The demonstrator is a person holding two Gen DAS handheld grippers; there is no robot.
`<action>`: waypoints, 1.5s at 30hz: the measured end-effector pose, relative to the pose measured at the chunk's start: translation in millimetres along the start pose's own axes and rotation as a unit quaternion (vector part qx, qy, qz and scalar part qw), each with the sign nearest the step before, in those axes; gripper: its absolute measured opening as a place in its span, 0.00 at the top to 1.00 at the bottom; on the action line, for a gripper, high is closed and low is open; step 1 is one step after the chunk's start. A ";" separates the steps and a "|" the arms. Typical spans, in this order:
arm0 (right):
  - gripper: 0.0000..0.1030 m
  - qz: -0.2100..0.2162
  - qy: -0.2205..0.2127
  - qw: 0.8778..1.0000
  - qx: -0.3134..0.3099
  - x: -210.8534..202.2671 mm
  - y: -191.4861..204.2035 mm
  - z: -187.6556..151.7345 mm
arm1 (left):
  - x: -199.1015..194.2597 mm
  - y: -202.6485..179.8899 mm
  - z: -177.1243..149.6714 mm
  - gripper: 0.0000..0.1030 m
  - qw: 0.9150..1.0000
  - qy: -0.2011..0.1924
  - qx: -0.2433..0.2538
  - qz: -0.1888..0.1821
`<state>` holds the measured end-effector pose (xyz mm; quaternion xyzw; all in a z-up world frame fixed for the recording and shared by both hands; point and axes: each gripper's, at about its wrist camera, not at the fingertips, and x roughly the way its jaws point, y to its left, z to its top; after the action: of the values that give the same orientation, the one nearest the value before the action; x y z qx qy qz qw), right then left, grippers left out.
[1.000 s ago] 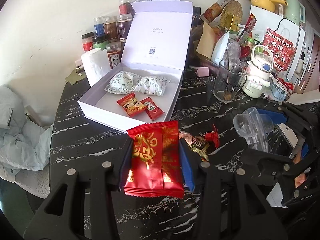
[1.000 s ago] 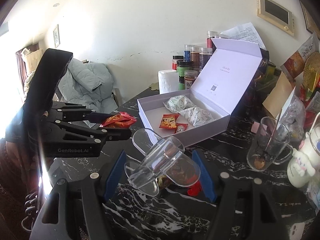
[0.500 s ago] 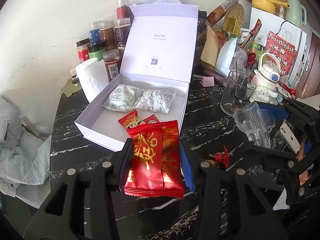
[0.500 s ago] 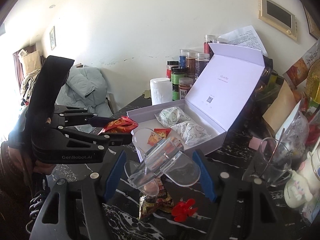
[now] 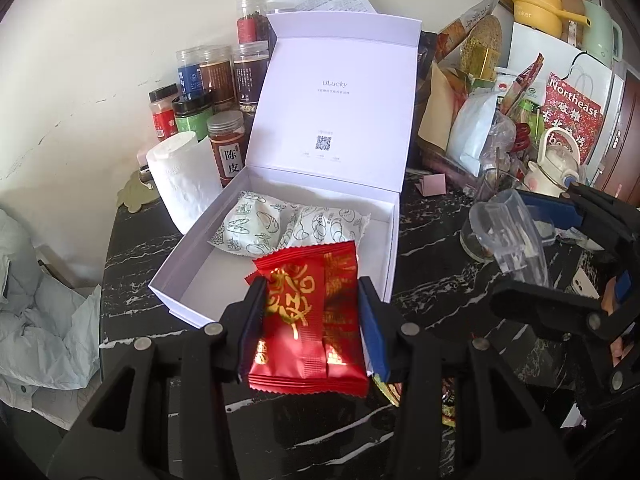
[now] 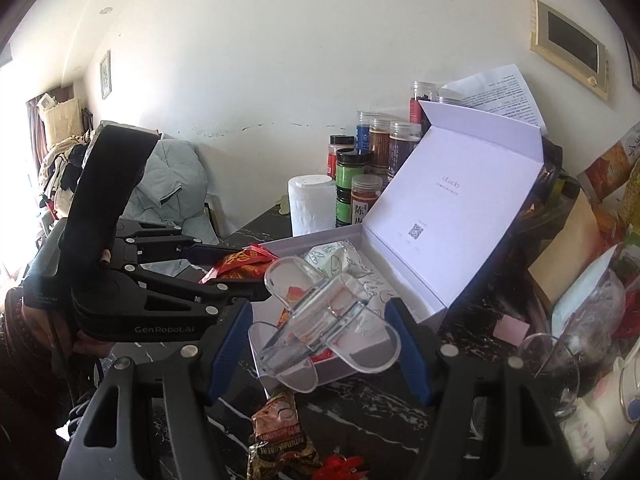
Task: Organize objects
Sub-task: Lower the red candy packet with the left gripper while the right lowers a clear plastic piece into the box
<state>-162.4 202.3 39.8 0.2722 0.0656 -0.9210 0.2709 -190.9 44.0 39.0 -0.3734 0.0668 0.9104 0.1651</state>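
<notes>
Two grips: left gripper (image 5: 312, 316) clamped on red gold-printed foil snack packet (image 5: 306, 320), low centre of frame, over near edge of open white cardboard box (image 5: 280, 236). Right gripper (image 6: 324, 332) closed around clear plastic clip-like piece (image 6: 320, 320), centre frame, before same box on black marble table (image 5: 432, 280).

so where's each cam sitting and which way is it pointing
Left wrist: on the left gripper, looking down its fingers at the red packet it grips and the open white box; the right gripper shows at the right edge.
Right wrist: on the right gripper, looking over the clear plastic piece it holds; the left gripper and a hand show at left.
Both share box, packet and jars.
</notes>
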 end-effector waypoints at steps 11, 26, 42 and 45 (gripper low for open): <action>0.33 -0.001 -0.006 1.000 -0.012 32.2 -14.4 30.5 | 20.0 17.9 33.1 0.58 0.999 -0.023 0.018 0.014; 0.33 0.008 -0.029 0.999 -0.011 81.7 -47.5 72.0 | 62.7 53.8 76.3 0.58 0.999 -0.037 0.003 0.017; 0.33 0.040 0.017 0.999 -0.023 141.3 -62.2 63.4 | 111.4 68.8 76.7 0.58 0.999 0.010 0.021 0.039; 0.33 0.045 0.032 0.998 -0.015 153.5 -66.4 58.3 | 123.9 68.8 74.1 0.58 0.999 0.024 0.021 0.034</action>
<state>-333.3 171.6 4.8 0.3002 0.0760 -0.8976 0.3138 -346.3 28.7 4.7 -0.3891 0.1027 0.9046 0.1406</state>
